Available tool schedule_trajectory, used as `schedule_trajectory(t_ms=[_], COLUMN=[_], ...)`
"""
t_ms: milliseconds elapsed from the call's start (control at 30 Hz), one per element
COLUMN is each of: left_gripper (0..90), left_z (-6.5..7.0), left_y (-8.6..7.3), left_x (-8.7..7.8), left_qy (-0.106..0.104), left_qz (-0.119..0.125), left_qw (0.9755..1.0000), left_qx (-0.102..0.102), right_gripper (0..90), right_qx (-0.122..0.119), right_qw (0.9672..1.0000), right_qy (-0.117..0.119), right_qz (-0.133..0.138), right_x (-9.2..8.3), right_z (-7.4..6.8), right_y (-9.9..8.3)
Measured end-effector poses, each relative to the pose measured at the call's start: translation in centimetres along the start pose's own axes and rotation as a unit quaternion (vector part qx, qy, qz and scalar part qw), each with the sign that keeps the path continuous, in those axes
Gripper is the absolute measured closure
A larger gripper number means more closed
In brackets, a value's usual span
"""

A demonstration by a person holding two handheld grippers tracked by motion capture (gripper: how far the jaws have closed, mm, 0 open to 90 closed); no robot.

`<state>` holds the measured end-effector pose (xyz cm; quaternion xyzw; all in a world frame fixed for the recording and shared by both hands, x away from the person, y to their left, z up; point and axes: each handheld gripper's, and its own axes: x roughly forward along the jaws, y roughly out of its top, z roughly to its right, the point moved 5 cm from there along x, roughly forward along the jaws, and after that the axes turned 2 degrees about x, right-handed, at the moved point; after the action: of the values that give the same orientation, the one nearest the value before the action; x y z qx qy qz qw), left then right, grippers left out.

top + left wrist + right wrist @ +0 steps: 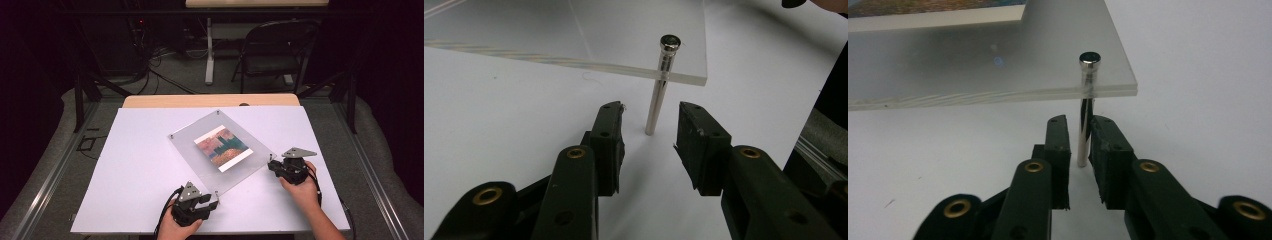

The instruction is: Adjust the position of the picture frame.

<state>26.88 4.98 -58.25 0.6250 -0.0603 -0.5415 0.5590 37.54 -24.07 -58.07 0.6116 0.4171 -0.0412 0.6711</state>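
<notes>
Near edge of white table [130,165]: left gripper [212,202] sits at the near corner of the clear acrylic panel [190,145], jaws apart w/ that corner's metal standoff pin [658,95] standing just beyond the tips, centred on the gap, untouched. Right side: right gripper [272,165] is at the panel's right corner, jaws narrowed around the second standoff pin [1086,112], pin between the pads; contact can't be confirmed, a slim gap shows on the left pad. Farther off, the panel stands raised on its pins, mid-table, turned diagonally, w/ a coloured print [222,146] at its centre.
</notes>
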Motion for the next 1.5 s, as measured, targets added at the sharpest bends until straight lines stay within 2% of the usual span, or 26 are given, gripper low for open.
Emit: schedule_trajectory(t_ms=[67,267,467,700,967,1167,1500], left_gripper=[64.1,70.7,84.2,85.2,85.2,85.2,85.0], left_z=[0.0,0.4,0.4,0.4,0.3,0.0,-0.5], left_y=[0.1,0.5,0.8,0.8,0.8,0.7,0.5], left_x=[0.3,0.8,1.0,1.0,0.9,0.7,0.1], left_qy=[0.002,0.008,0.005,0.005,0.000,-0.001,0.001], left_qz=[0.002,0.008,0.013,0.014,0.015,0.010,0.009], left_qw=[1.0000,0.9999,0.9999,0.9998,0.9998,0.9999,1.0000], left_qx=[-0.001,0.001,0.006,0.015,0.012,0.011,0.004], right_gripper=[84.9,85.0,84.3,84.3,85.1,85.3,85.7], right_qx=[0.001,0.010,0.015,0.005,-0.005,-0.002,-0.016], right_qw=[1.0000,0.9999,0.9997,0.9998,0.9999,0.9998,0.9995], right_qy=[-0.002,0.009,0.016,0.017,0.013,0.018,0.027], right_qz=[0.003,0.005,0.008,0.008,0.007,0.004,-0.003], right_x=[0.0,0.1,0.2,0.5,0.5,0.4,0.4], right_z=[0.2,0.4,0.5,0.6,0.4,0.2,-0.3], right_y=[0.0,-0.1,0.0,0.2,0.1,0.1,0.1])
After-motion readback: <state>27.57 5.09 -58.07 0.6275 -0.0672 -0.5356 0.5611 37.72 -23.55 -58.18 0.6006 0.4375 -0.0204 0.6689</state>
